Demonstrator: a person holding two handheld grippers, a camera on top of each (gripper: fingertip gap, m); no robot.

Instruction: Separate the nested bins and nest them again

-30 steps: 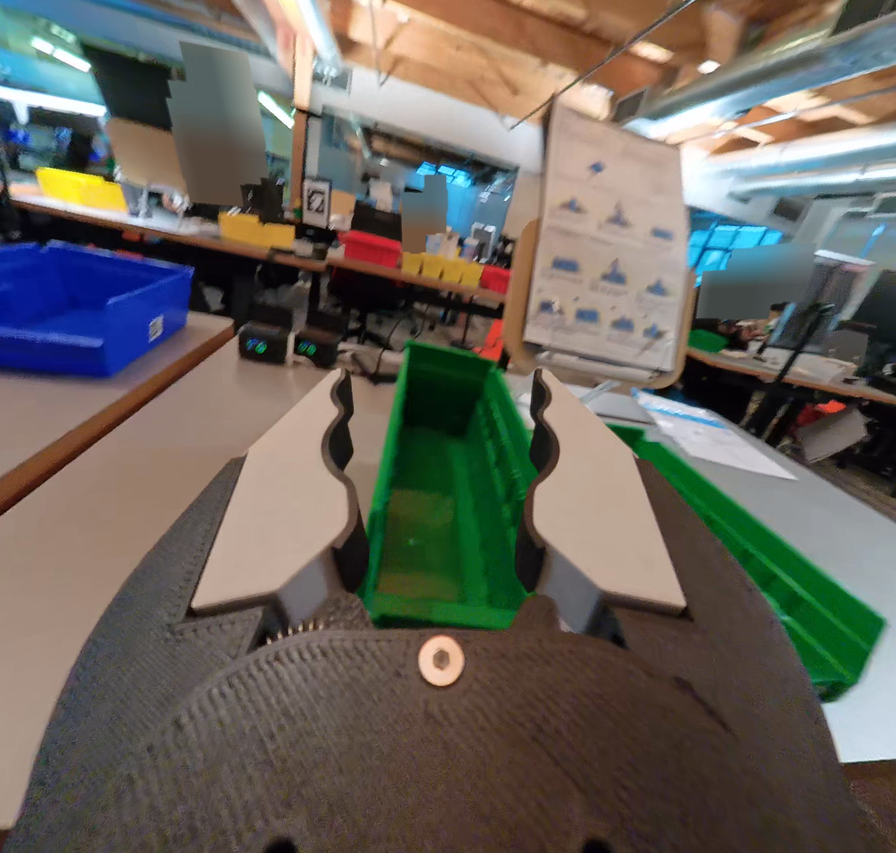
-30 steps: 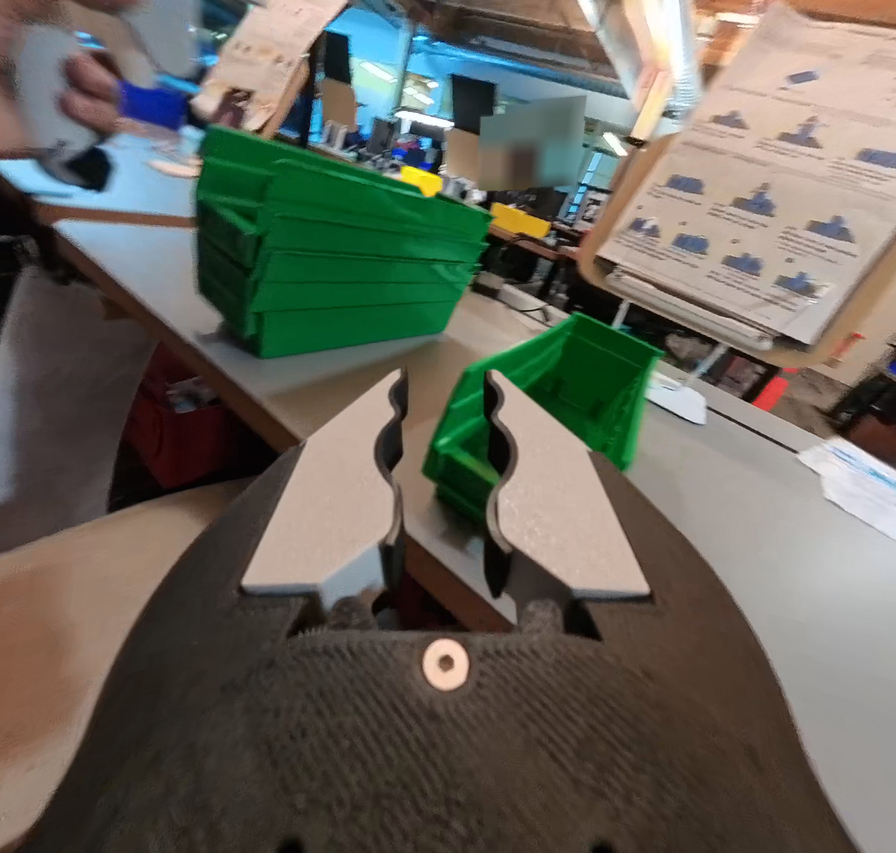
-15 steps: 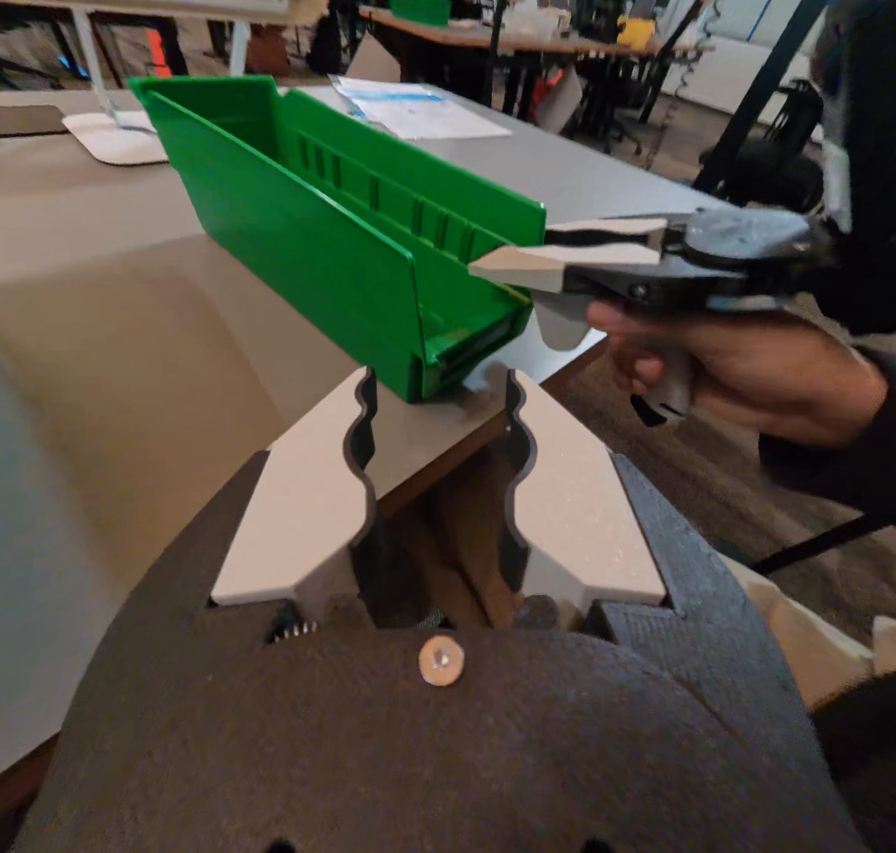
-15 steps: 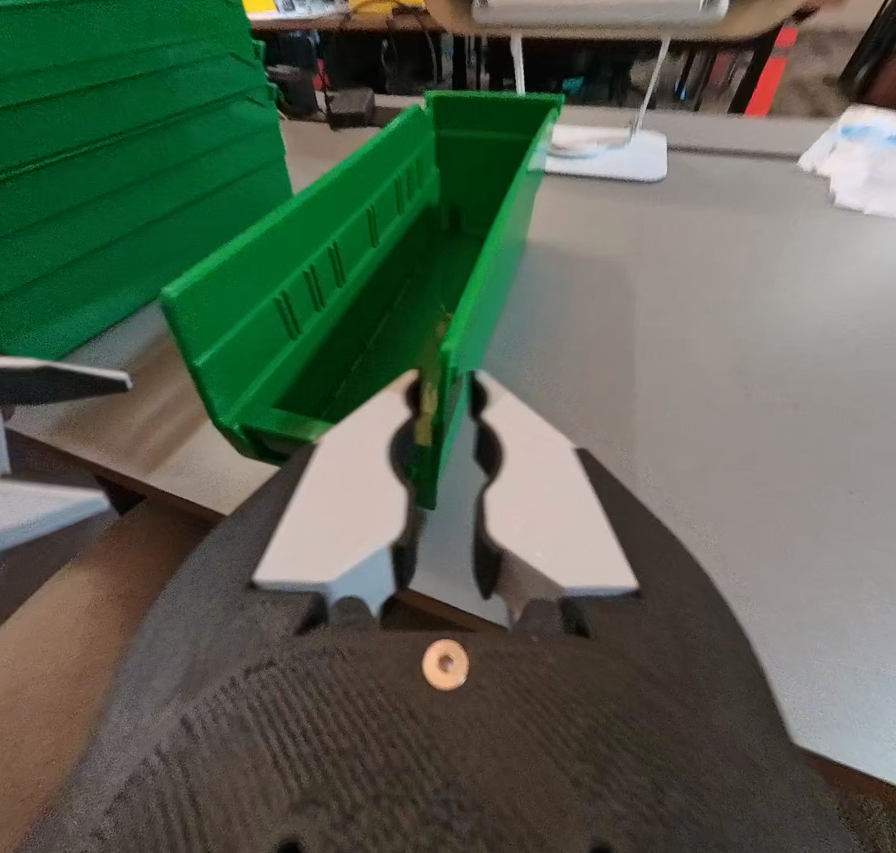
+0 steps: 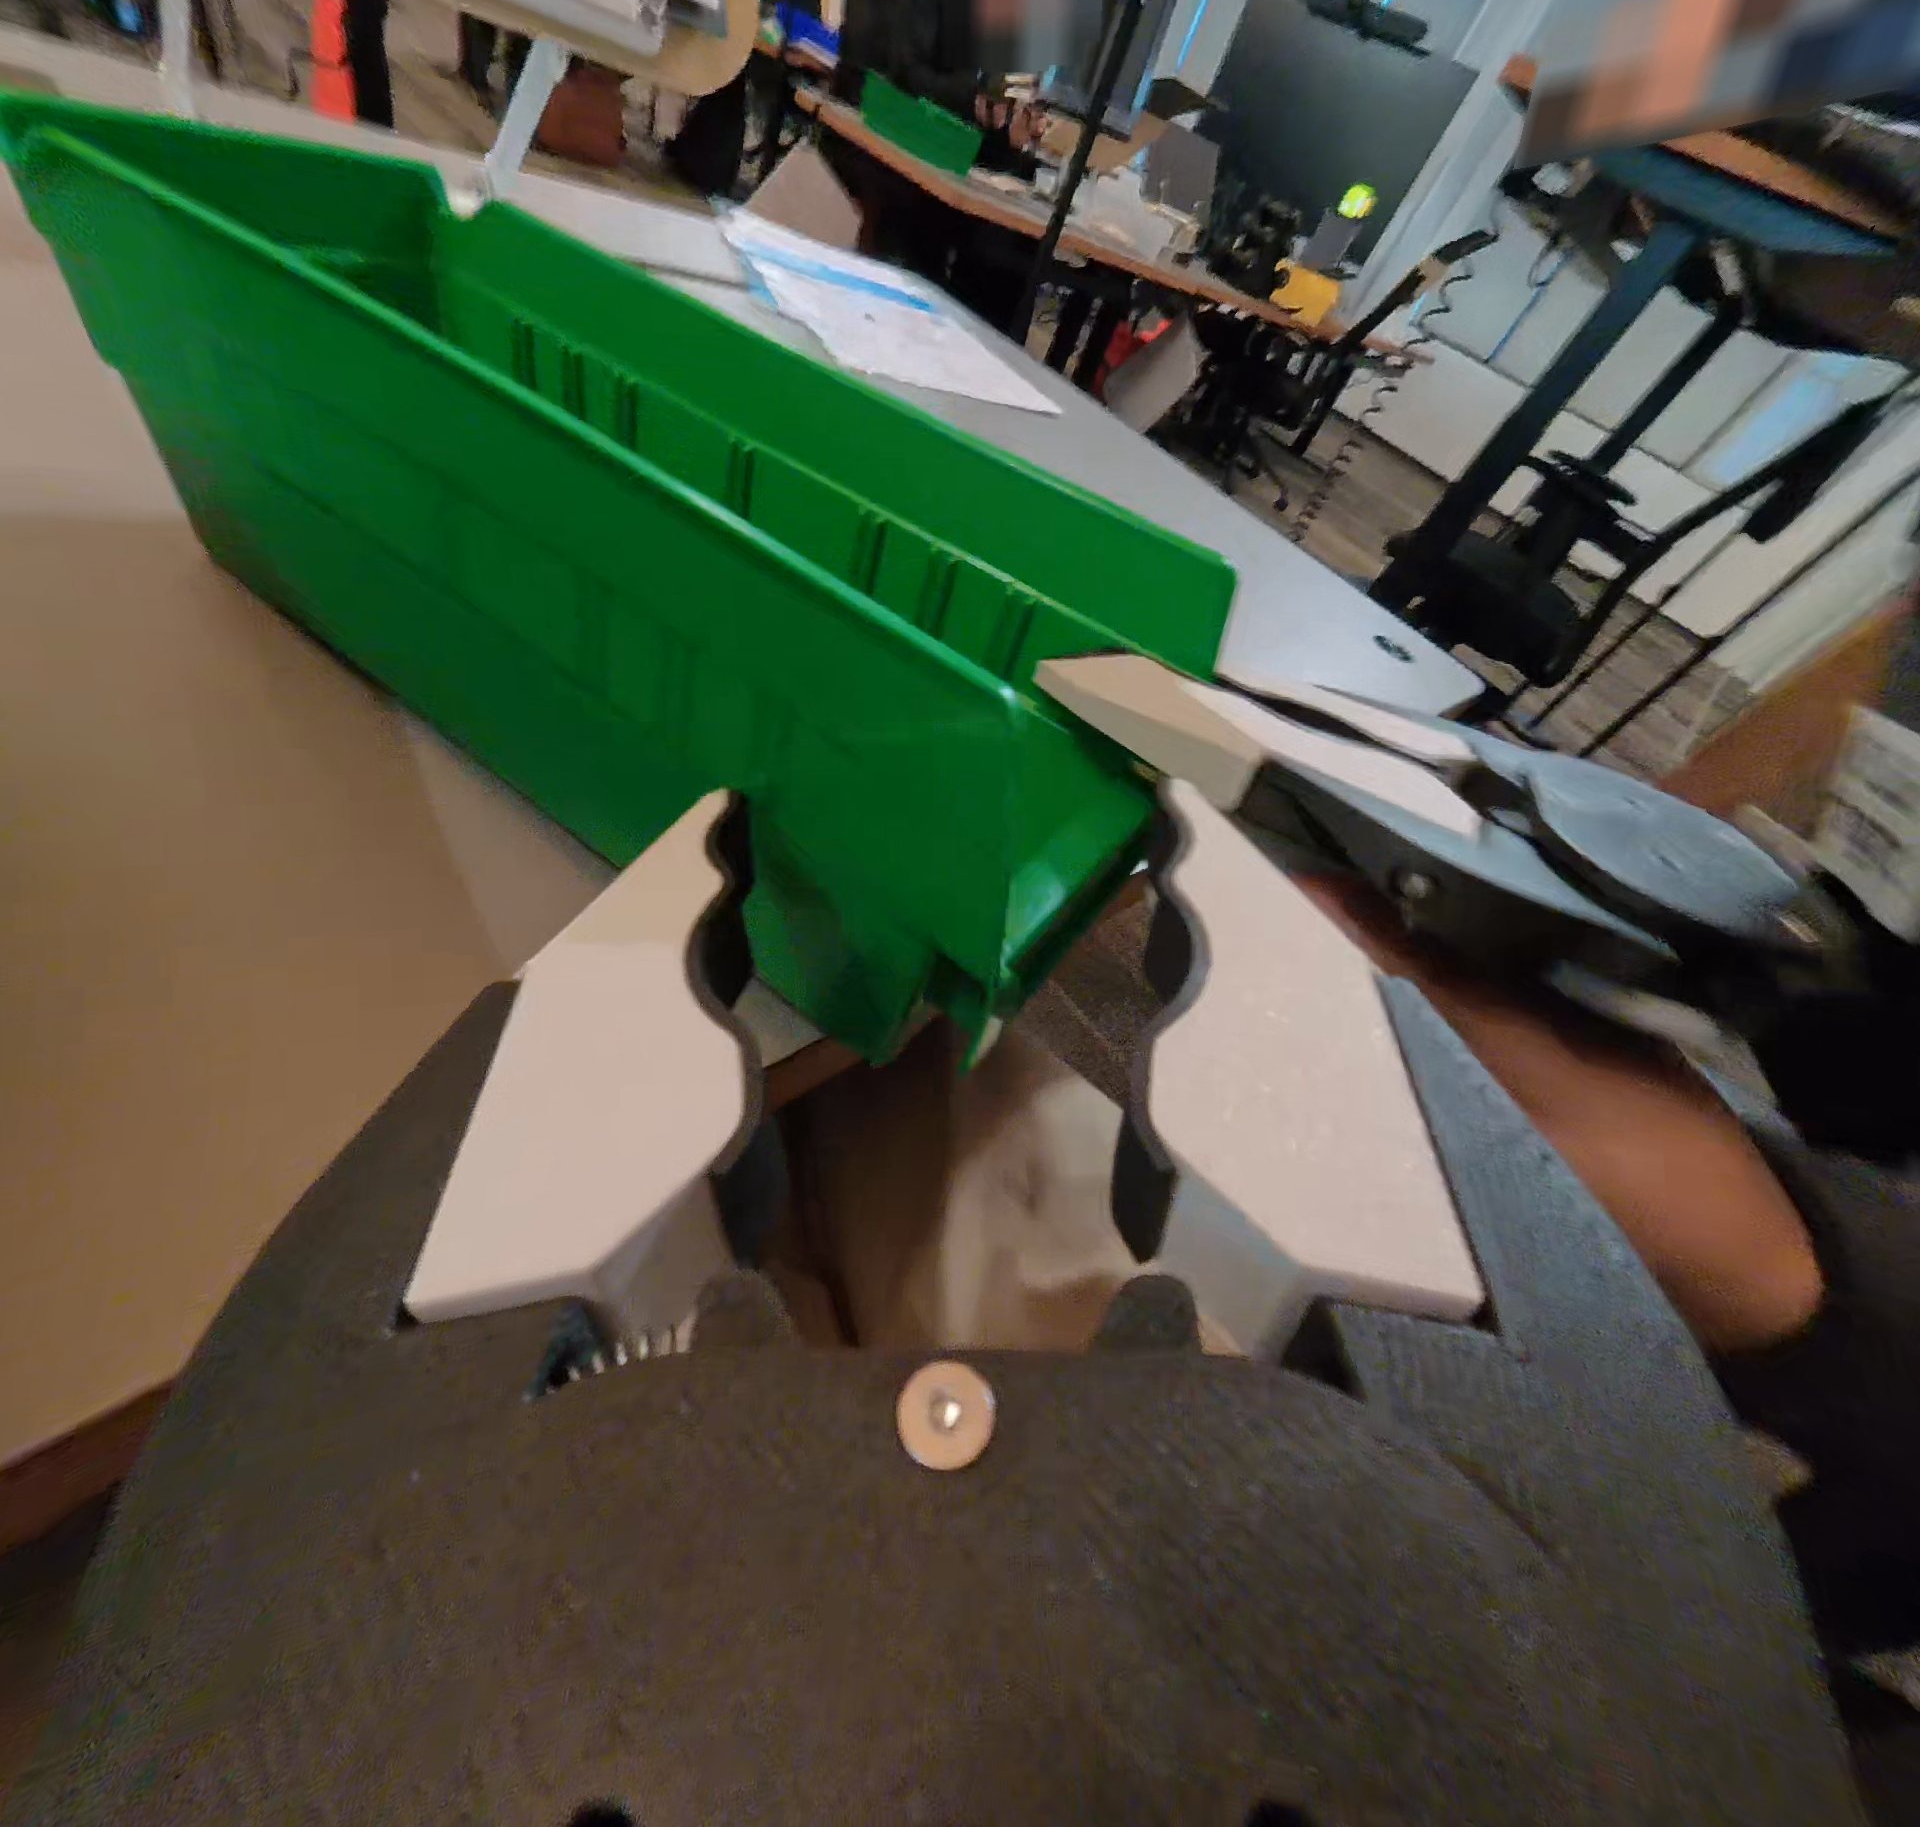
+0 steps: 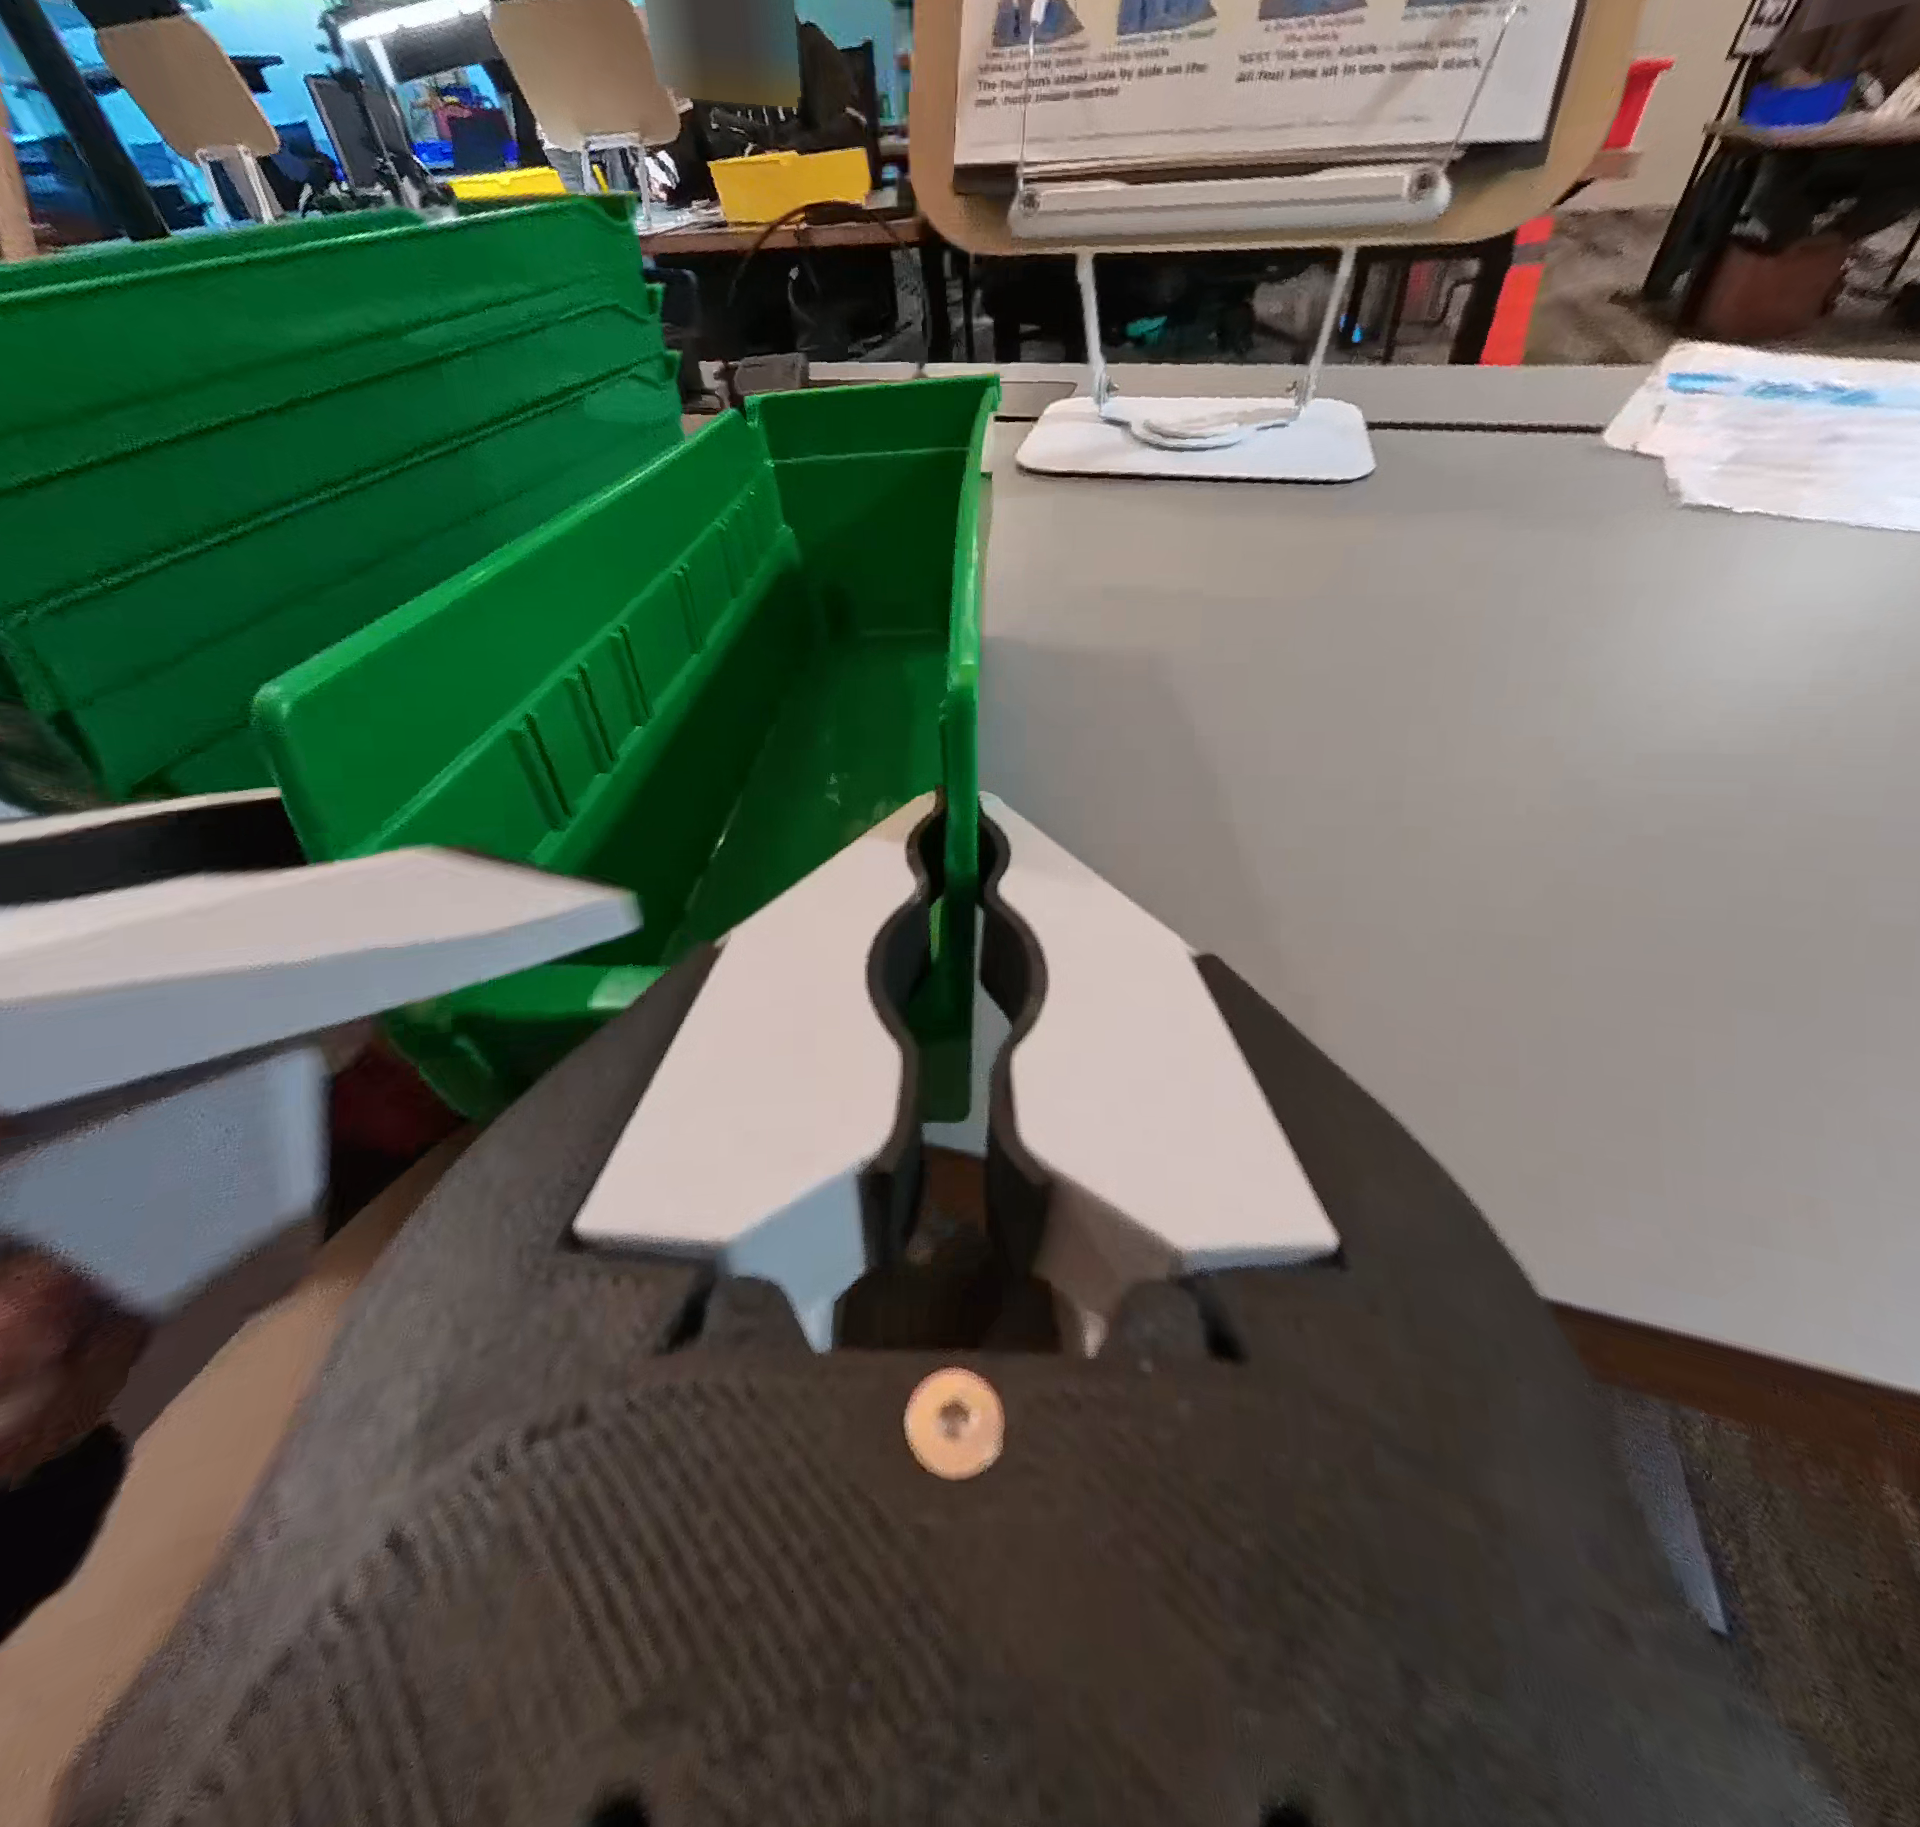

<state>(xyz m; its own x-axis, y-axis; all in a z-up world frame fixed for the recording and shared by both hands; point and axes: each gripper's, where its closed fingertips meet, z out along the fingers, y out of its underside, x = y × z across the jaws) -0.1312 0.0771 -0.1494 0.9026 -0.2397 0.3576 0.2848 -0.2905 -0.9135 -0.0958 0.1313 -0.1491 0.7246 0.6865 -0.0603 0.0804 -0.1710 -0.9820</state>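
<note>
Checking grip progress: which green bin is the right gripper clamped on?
The single narrow bin at the table edge; the right gripper pinches its side wall. The nested stack sits untouched behind.

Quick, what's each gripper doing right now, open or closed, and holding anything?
Left gripper: open, its fingers either side of the green bin's near end, not clamped.
Right gripper: closed on the green bin's right side wall.

Green bin stack point(image 6: 312, 447) cropped left.

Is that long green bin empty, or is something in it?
Empty, as far as it shows: the bin is open-topped, and only bare green floor and walls appear inside. Its near end is hidden behind the right gripper.
</note>
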